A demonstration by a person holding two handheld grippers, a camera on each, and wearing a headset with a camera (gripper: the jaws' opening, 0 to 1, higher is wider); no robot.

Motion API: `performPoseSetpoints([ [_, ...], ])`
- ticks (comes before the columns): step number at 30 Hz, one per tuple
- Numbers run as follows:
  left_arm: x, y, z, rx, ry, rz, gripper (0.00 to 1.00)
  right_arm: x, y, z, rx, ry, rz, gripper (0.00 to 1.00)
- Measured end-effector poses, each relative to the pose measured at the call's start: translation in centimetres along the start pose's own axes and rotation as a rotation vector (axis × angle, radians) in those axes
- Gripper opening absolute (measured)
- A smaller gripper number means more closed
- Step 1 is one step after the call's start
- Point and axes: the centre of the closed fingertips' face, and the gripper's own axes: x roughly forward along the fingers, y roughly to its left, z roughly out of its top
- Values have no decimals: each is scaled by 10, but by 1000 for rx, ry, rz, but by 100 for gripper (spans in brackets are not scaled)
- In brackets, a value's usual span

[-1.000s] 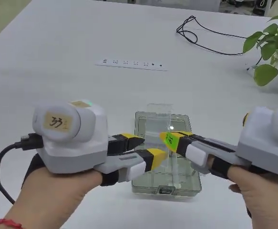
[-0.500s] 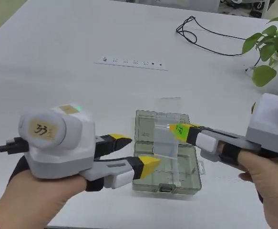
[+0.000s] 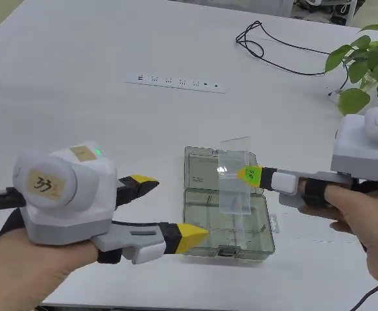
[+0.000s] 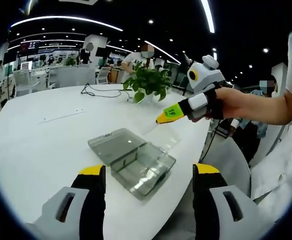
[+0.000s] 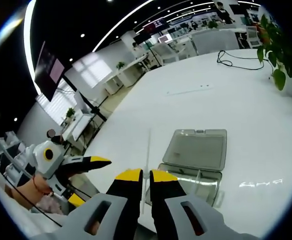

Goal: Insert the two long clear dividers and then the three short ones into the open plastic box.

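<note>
Box [image 3: 198,214]: open, lid laid flat, near the front edge of the bench [image 3: 78,78].
Divider [image 3: 235,194]: clear, held over the box.
Right gripper [image 3: 250,175]: jaws pinched on the divider's edge.
Left gripper [image 3: 174,207]: jaws spread wide, gripping nothing, just left of the box, not touching it.

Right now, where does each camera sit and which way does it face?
Head view: on the head, looking down at the open box; hands holding the left gripper and right gripper show.
Left gripper view: on the left gripper, facing the box between its open jaws; right gripper and arm show at right.
Right gripper view: on the right gripper, facing the box along jaws shut on a clear divider.
Shared: both gripper views see the box and the opposite gripper.
</note>
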Motion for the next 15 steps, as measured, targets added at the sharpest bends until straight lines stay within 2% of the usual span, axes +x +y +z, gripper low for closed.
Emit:
performPoseSetpoints([
  [8, -1, 2, -13, 61, 22, -49, 86, 10, -16, -11, 57, 120, -85, 6],
  [15, -1, 7, -22, 79, 35, -83, 94, 22, -25, -23, 131, 230, -125, 6],
])
